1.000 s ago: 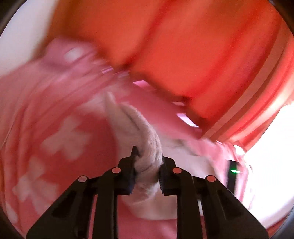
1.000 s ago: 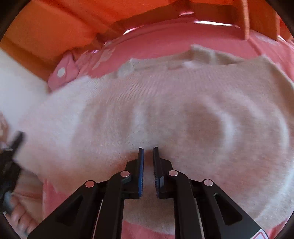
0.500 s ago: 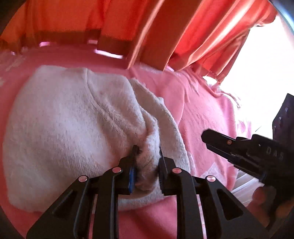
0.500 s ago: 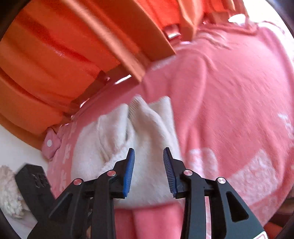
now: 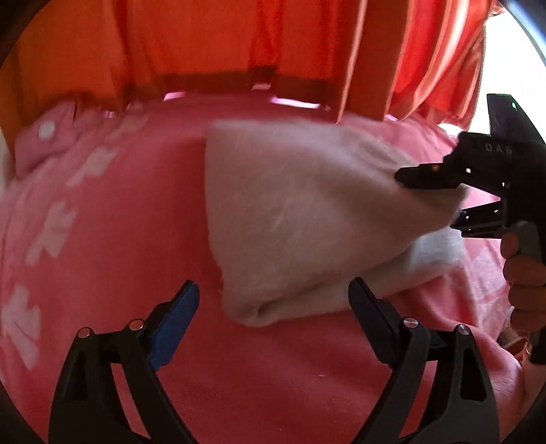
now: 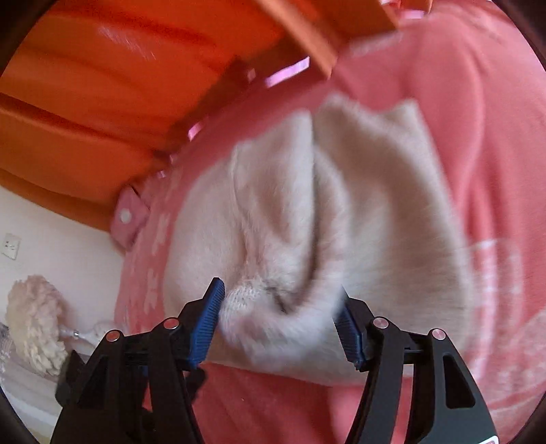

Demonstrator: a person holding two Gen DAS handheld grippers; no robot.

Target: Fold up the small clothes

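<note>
A small cream knitted garment point(image 5: 307, 218) lies folded on a pink blanket with white flowers point(image 5: 102, 273). My left gripper point(image 5: 273, 307) is open wide, its jaws either side of the garment's near folded corner, holding nothing. My right gripper point(image 6: 279, 317) is open wide too, with a bunched edge of the garment point(image 6: 307, 222) between its jaws but not clamped. The right gripper also shows in the left wrist view point(image 5: 443, 194), at the garment's right edge, with the hand holding it.
Orange curtains point(image 5: 221, 41) and an orange wooden frame point(image 6: 307, 30) stand behind the bed. A pink pillow point(image 6: 128, 218) lies at the far left. A cream fluffy object point(image 6: 34, 324) sits beside the bed by a white wall.
My left gripper has let go of the garment, opened wide and drawn back. My right gripper has opened wider and moved in onto the garment's edge.
</note>
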